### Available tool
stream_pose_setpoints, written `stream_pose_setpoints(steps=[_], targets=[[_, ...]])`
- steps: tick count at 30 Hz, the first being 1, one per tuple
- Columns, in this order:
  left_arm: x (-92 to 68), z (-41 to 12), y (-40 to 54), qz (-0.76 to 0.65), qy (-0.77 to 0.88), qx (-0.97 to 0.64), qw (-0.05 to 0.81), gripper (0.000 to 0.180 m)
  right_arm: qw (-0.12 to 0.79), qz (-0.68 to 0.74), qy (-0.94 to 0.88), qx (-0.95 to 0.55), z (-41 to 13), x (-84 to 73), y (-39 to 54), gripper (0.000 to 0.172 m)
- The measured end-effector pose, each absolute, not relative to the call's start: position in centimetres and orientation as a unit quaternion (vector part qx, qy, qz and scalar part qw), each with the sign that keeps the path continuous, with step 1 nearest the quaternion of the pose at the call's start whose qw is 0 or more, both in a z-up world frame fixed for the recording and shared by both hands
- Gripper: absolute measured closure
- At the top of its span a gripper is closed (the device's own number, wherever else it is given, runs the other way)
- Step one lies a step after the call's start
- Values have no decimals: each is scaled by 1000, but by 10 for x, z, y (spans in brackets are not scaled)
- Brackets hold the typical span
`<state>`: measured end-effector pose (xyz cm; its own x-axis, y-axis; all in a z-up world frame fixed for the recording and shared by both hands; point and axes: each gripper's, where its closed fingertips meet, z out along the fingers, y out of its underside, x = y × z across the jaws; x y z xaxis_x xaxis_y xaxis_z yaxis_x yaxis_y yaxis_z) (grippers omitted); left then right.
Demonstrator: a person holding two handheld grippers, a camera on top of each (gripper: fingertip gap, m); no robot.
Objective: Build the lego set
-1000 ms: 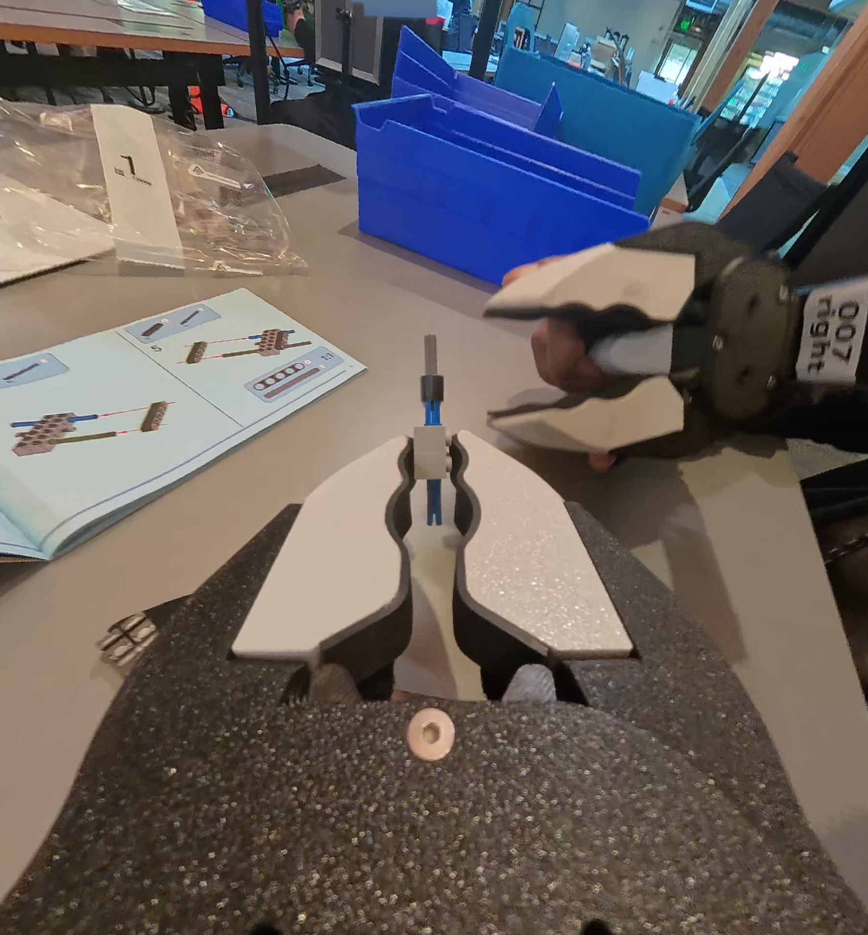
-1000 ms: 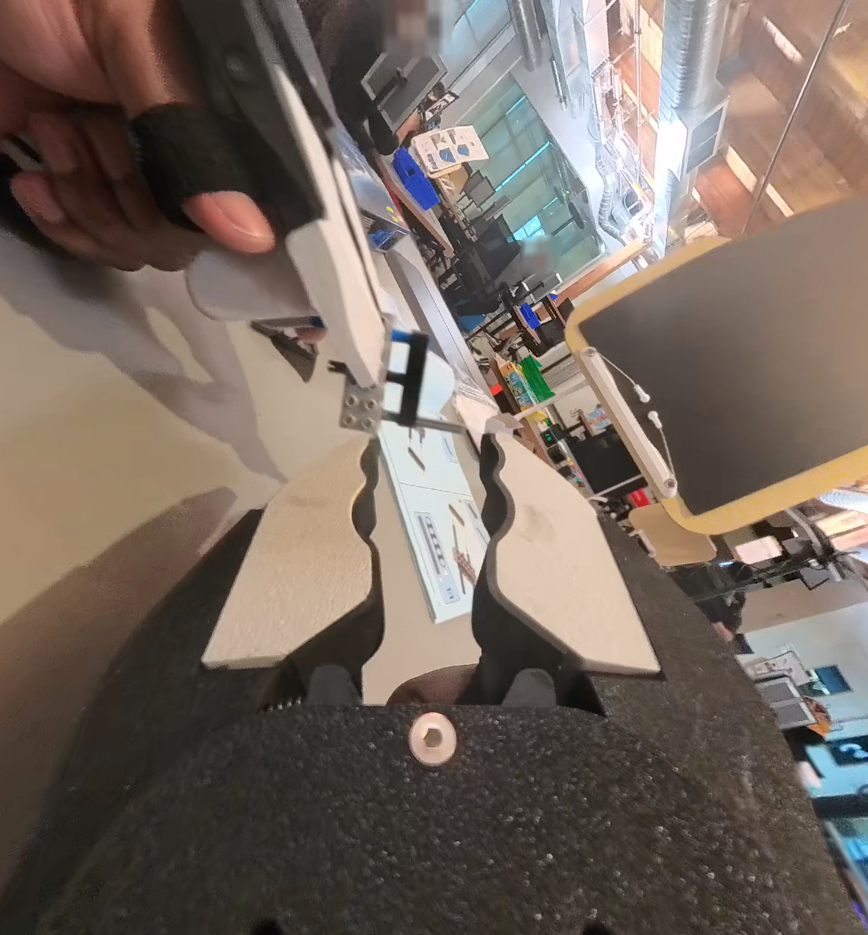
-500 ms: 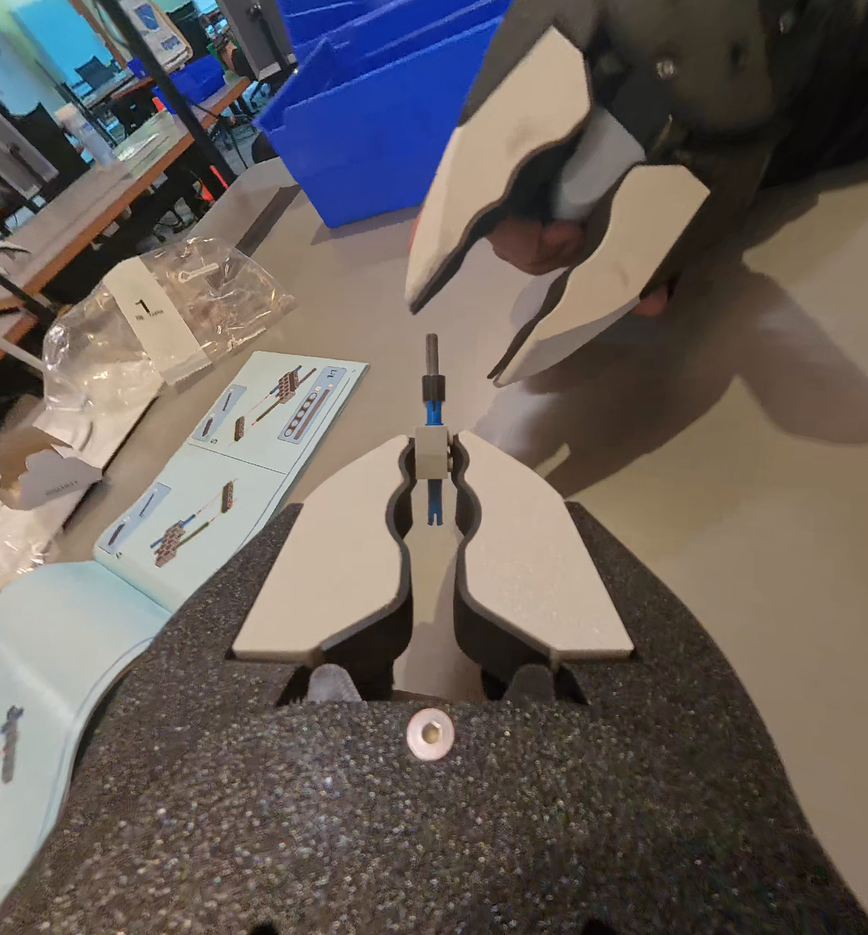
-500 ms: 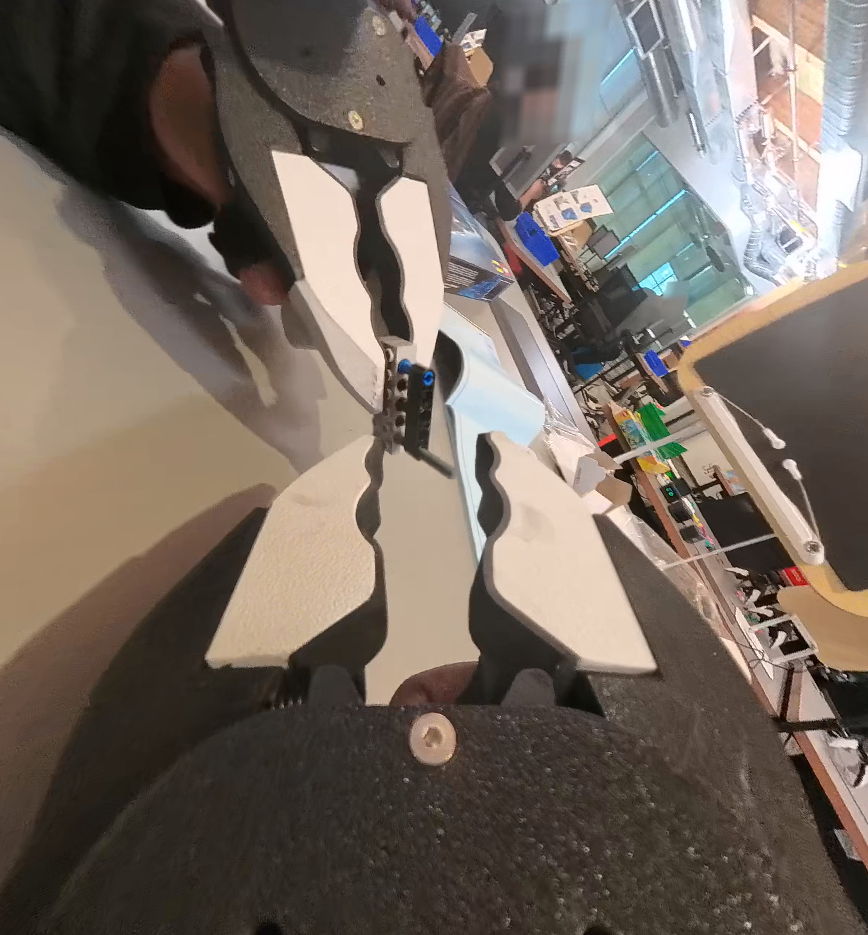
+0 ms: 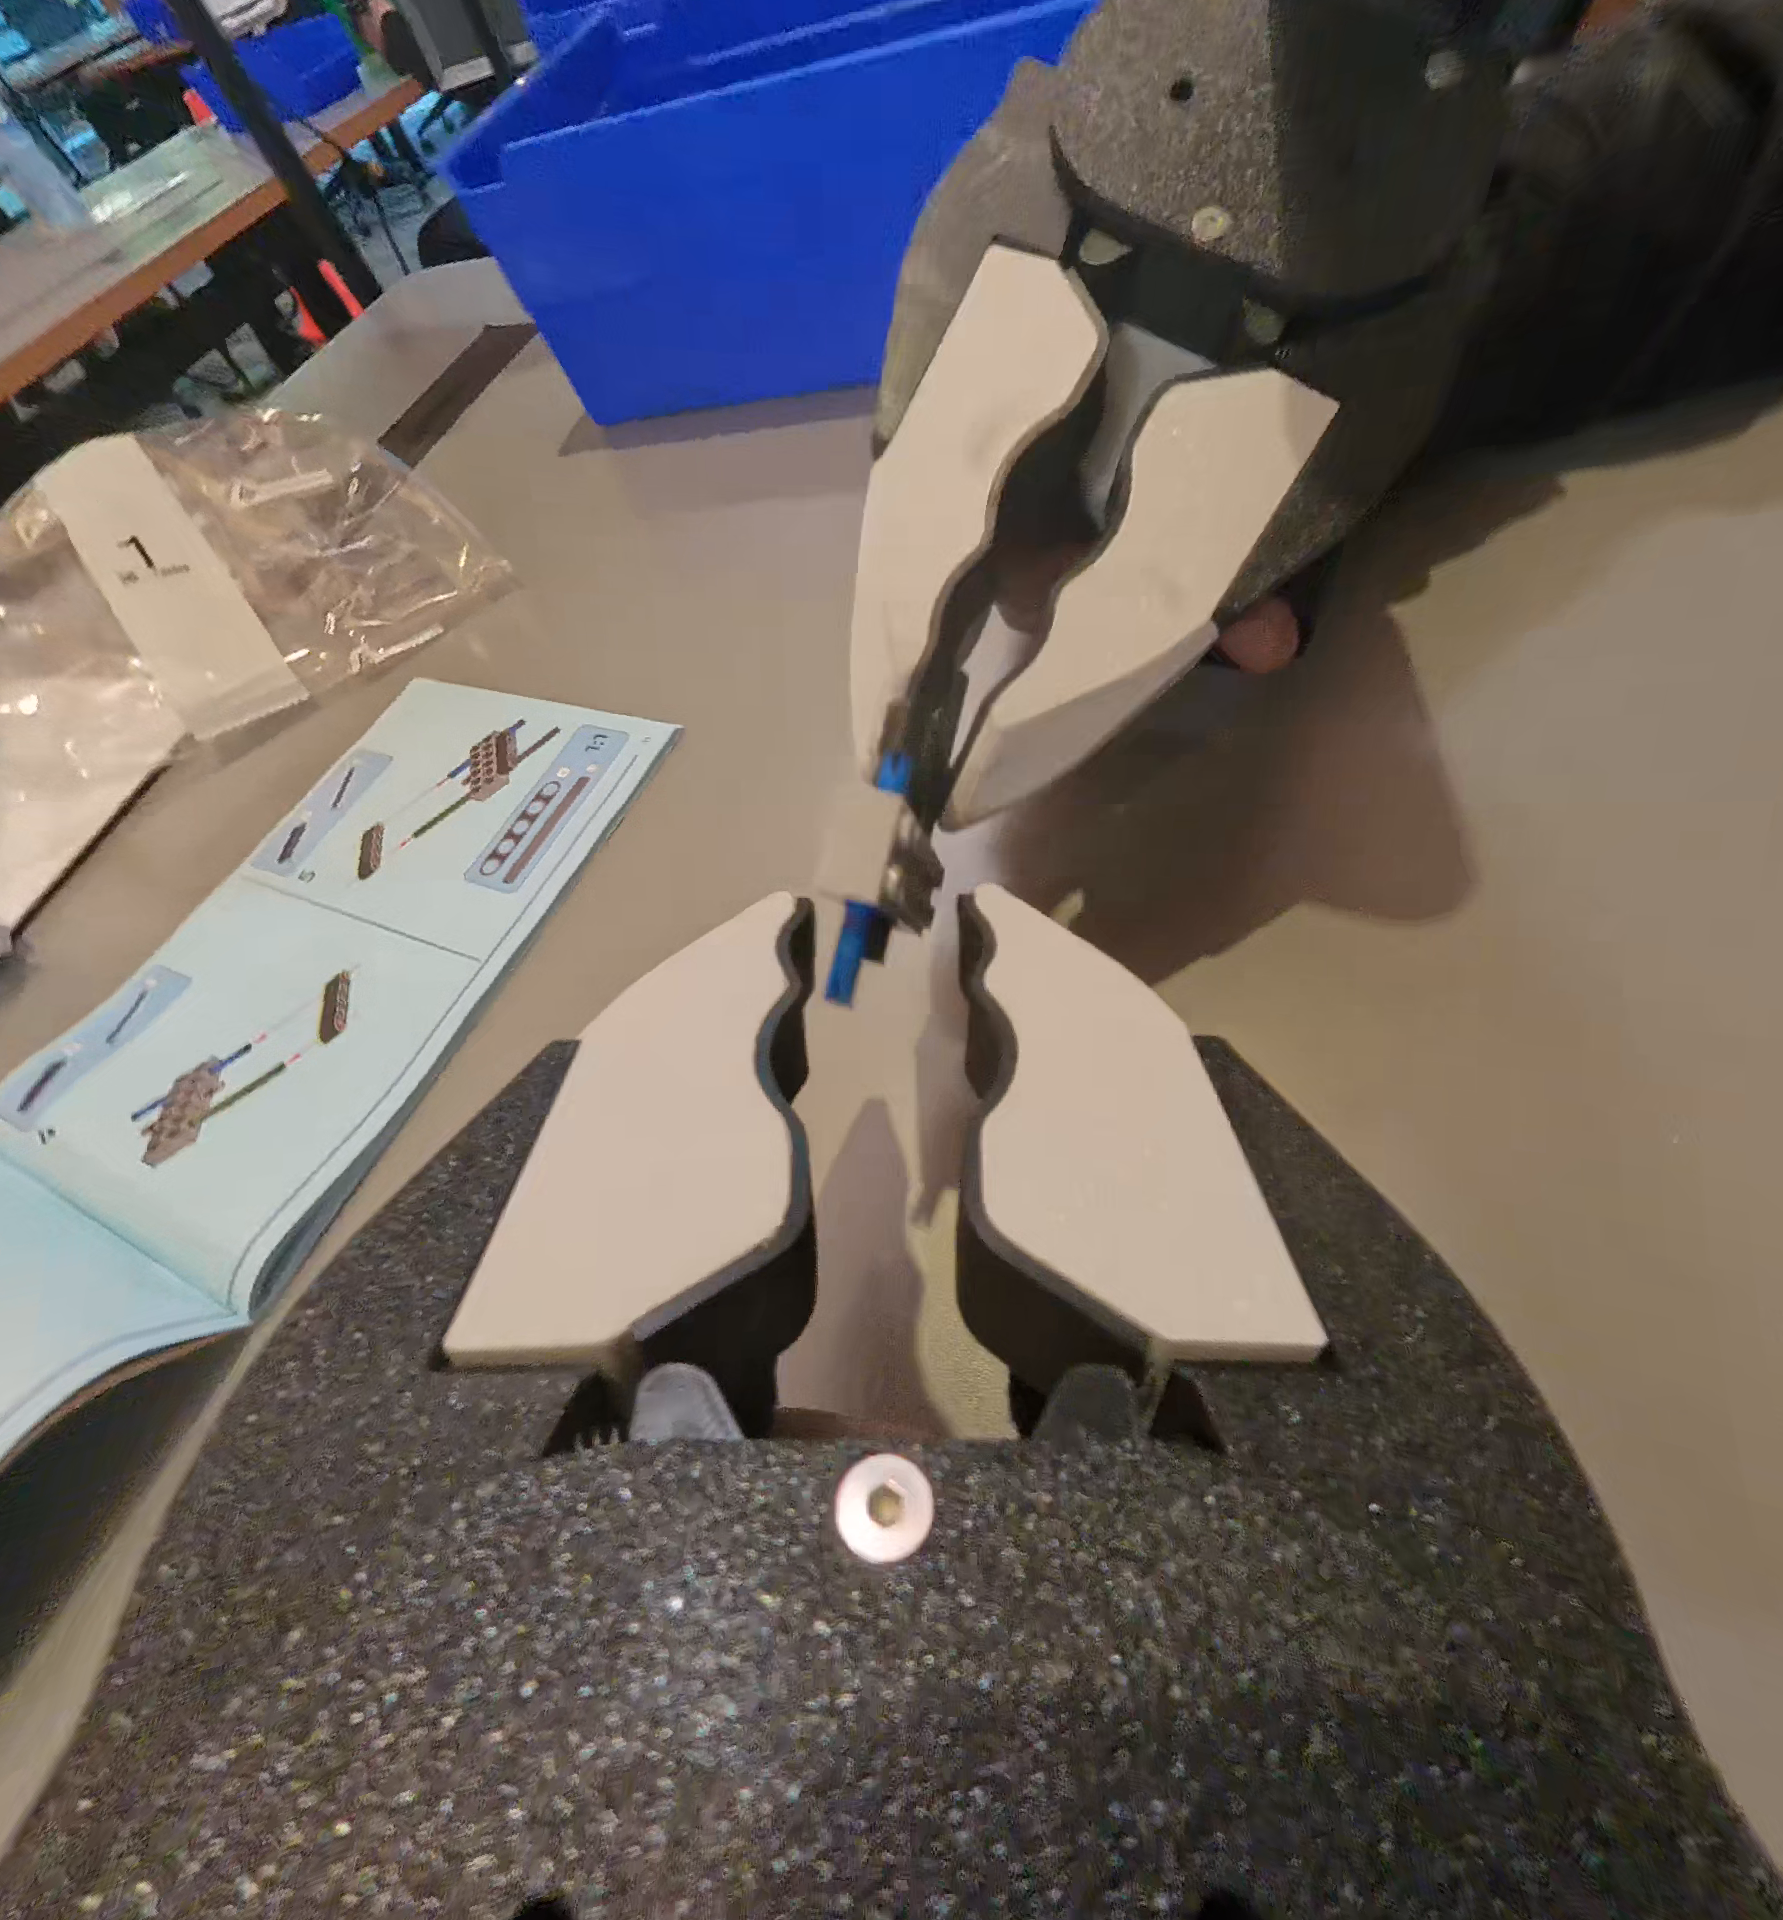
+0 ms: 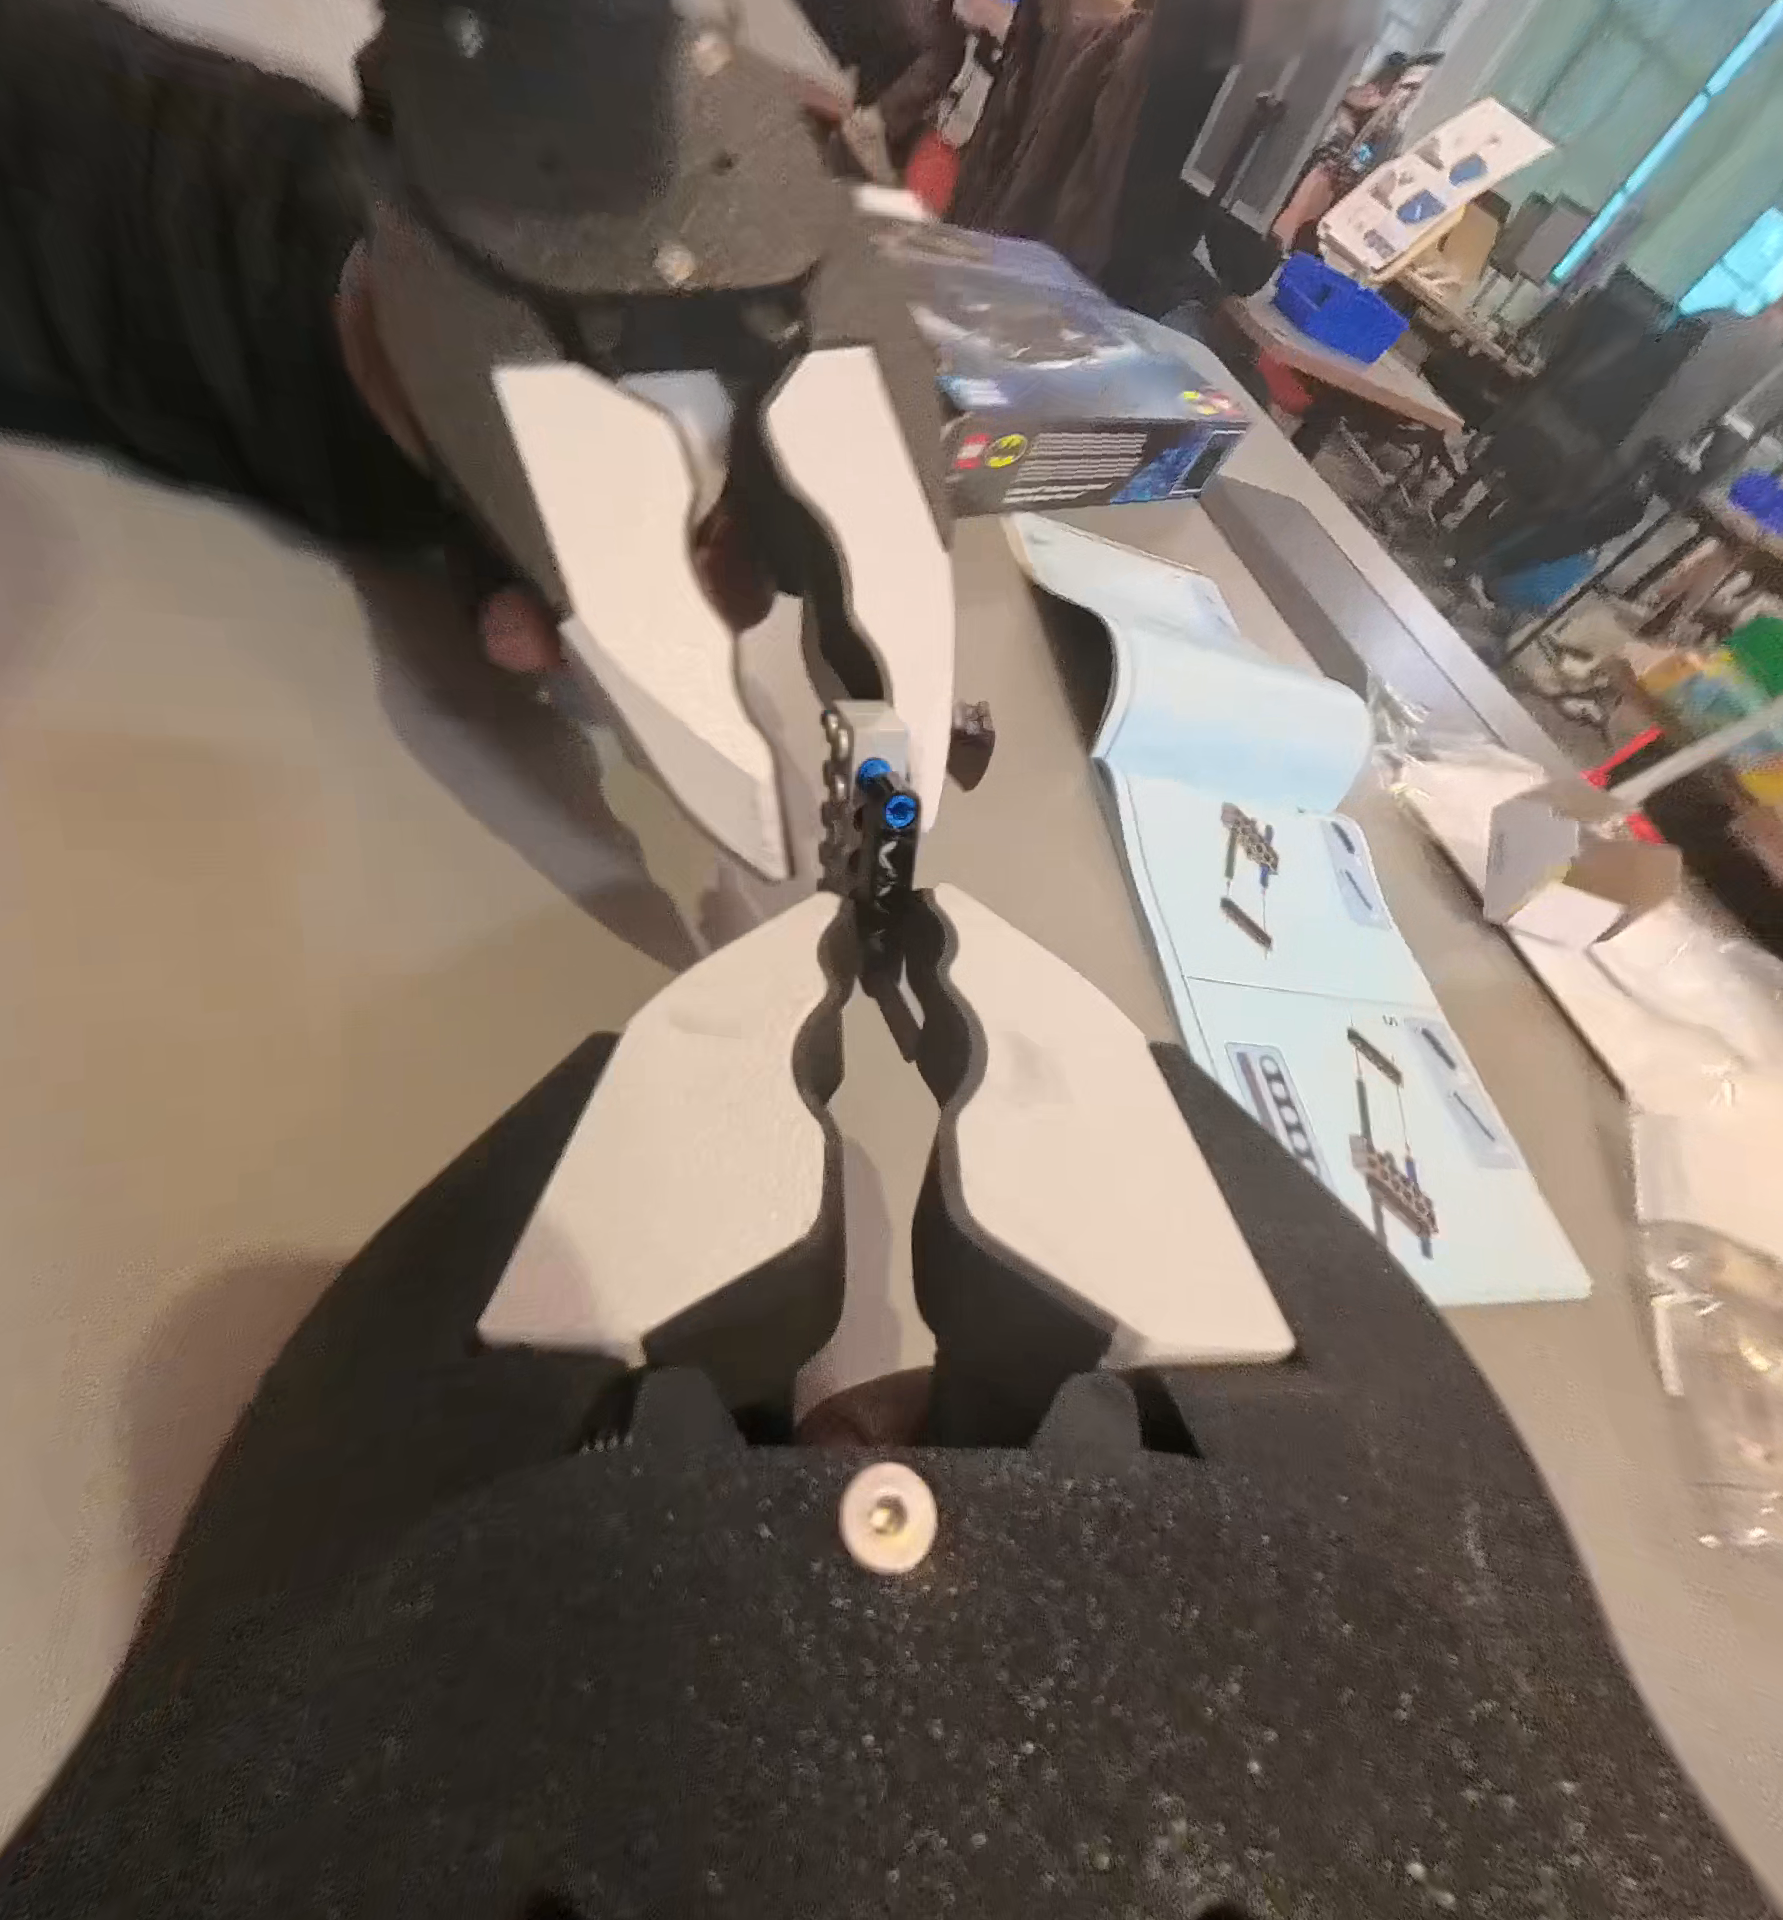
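Now the two grippers meet tip to tip above the table (image 5: 1489, 1039). The right gripper (image 6: 882, 914), open earlier, pinches the brick assembly (image 6: 871, 831); the left gripper (image 5: 882, 914) has let go, fingers apart beside it.

Two grippers, left gripper (image 5: 882, 914) and right gripper (image 6: 882, 914); one small brick assembly (image 6: 871, 821); one open instruction booklet (image 5: 274, 997); one clear plastic bag (image 5: 243, 551); one blue bin (image 5: 721, 208); one dark printed box (image 6: 1074, 436) beyond the booklet.

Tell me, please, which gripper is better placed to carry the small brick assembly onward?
Right, probably: the right gripper has its fingers closed on the black beam of the brick assembly, while the left gripper stands open, with gaps beside it.
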<state>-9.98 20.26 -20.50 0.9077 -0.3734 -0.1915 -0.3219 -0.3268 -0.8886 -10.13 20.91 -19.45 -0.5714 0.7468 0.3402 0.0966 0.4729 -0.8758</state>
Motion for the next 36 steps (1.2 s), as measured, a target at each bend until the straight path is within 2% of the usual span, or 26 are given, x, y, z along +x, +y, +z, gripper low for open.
stream_pose_setpoints(steps=[11, 16, 21, 24, 36], targets=[[-99, -172, 202, -218, 93, -764, 600, 151, 242, 591, -673, -374, -169, -101, 210, 163], [-95, -162, 201, -279, 71, -733, 616, 168, 209, 627, -650, -376, -162, -98, 204, 163], [-94, -161, 199, -290, 75, -730, 614, 169, 208, 626, -655, -369, -163, -95, 204, 162], [-91, -163, 198, -284, 88, -735, 610, 169, 216, 620, -661, -363, -163, -94, 207, 153], [-86, -169, 196, -261, 112, -752, 595, 169, 188, 621, -683, -335, -167, -85, 202, 163]])
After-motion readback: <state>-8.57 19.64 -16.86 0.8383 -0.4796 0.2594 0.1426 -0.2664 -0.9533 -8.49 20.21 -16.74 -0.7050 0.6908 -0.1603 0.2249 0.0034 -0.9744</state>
